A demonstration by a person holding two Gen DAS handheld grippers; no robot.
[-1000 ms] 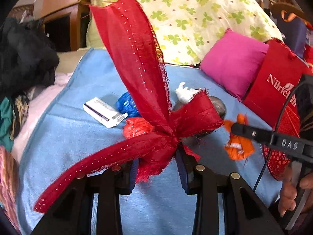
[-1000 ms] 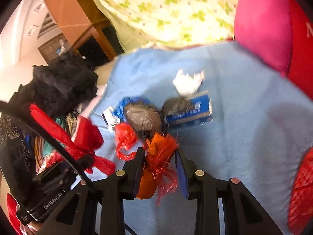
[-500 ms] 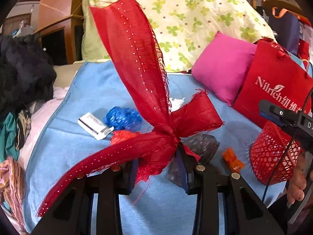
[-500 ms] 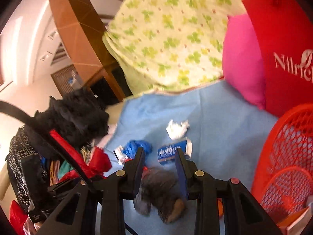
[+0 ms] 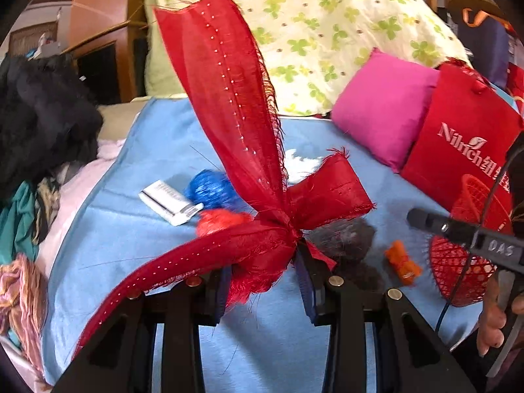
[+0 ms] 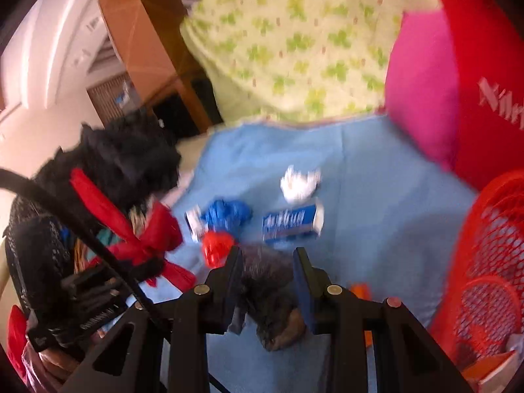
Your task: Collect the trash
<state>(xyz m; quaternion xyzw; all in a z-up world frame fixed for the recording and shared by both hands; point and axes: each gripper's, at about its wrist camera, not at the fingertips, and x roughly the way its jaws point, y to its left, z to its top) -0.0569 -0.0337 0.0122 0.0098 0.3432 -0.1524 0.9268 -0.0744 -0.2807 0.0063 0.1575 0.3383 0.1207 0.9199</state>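
My left gripper [image 5: 266,280] is shut on the knot of a red ribbon bow [image 5: 235,121], whose tails stand up and trail left. The right gripper [image 6: 268,276] is shut with nothing in it. It hangs above a dark grey wad [image 6: 262,268] that lies on the blue bedspread [image 5: 137,239] and shows through the gap between its fingers. An orange wrapper [image 5: 401,263] lies loose on the spread next to the red mesh basket [image 5: 458,262]. In the left wrist view the right gripper's tip [image 5: 422,221] juts in from the right, above the wrapper.
More litter lies mid-bed: a blue wad [image 5: 209,190], a white box [image 5: 167,203], a red wad [image 5: 219,221], a white tissue [image 6: 299,183], a blue-and-white carton [image 6: 291,222]. A pink cushion [image 5: 383,104] and red bag [image 5: 458,150] lean at the right. Dark clothes [image 5: 39,121] are piled on the left.
The orange wrapper has left the right gripper and now lies on the bedspread beside the basket. The right gripper has swung toward the basket. The left gripper still grips the bow.
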